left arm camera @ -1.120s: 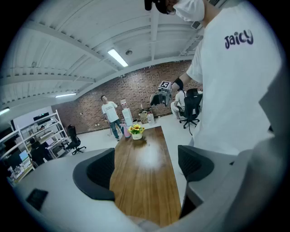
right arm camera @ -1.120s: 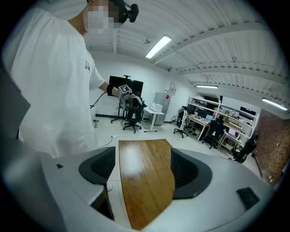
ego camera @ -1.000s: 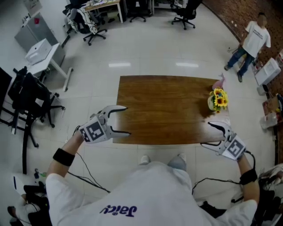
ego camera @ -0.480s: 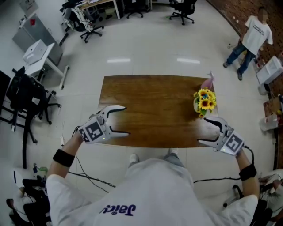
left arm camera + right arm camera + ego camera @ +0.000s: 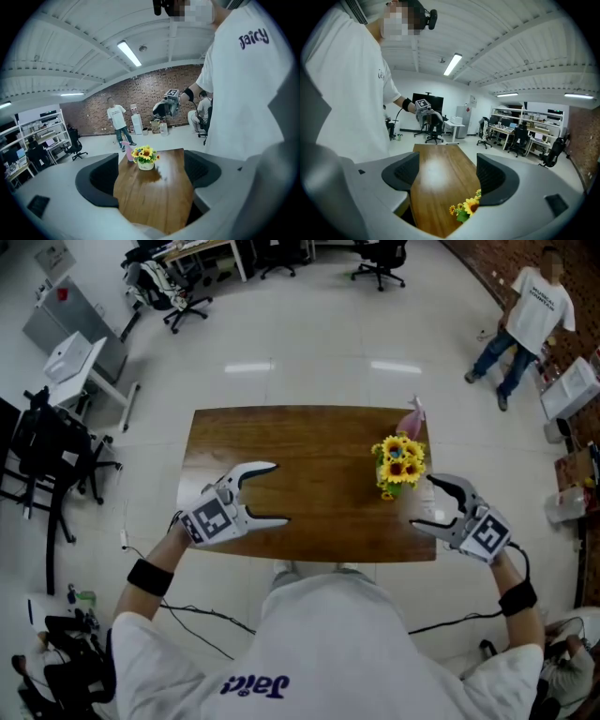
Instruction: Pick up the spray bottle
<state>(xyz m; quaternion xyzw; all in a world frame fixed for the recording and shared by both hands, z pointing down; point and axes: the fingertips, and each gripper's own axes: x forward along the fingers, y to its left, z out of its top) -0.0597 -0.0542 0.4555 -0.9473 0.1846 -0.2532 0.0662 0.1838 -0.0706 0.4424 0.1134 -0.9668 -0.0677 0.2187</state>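
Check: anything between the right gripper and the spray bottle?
Yes. The sunflower pot stands on the table roughly in line between the open, empty right gripper and the pink spray bottle, which sits just behind the flowers at the far edge. Coming round the flowers' right side looks clearer.

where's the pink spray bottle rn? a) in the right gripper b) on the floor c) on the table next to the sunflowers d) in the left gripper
C: the spray bottle stands at the far edge of the table, right by the sunflowers, while the left gripper and right gripper are both open and hold nothing.
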